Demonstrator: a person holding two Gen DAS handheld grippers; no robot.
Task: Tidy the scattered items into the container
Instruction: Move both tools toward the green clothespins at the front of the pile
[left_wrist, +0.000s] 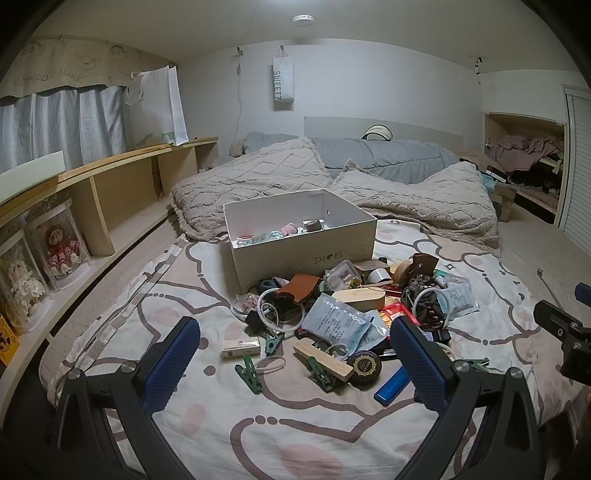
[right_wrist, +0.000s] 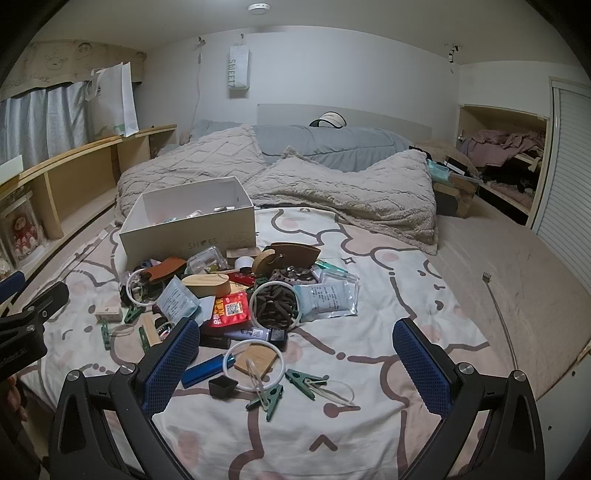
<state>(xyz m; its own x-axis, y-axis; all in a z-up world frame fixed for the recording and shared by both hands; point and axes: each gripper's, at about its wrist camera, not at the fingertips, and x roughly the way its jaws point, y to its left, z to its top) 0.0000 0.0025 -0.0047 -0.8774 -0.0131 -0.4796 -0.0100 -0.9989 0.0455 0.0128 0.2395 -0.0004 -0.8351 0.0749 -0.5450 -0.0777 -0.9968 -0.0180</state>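
A white shoe box (left_wrist: 303, 254) (right_wrist: 192, 236) stands open on the patterned bedsheet with several small items inside. In front of it lies a heap of clutter: a wooden oval case (left_wrist: 360, 298) (right_wrist: 207, 286), a red packet (right_wrist: 229, 308), green clips (left_wrist: 249, 373) (right_wrist: 304, 378), a blue lighter (left_wrist: 391, 386) (right_wrist: 203, 371), white rings (right_wrist: 255, 363) and foil pouches (left_wrist: 338, 325). My left gripper (left_wrist: 299, 363) hovers open above the heap's near edge, nothing between its blue pads. My right gripper (right_wrist: 295, 363) is open too, over the ring and clips, holding nothing.
Fluffy beige pillows (left_wrist: 251, 184) (right_wrist: 351, 195) and a grey duvet (left_wrist: 384, 157) lie behind the box. A wooden shelf (left_wrist: 122, 192) with boxed dolls runs along the left. A niche with clothes (right_wrist: 506, 147) sits at the right. The other gripper's body shows at each view's edge.
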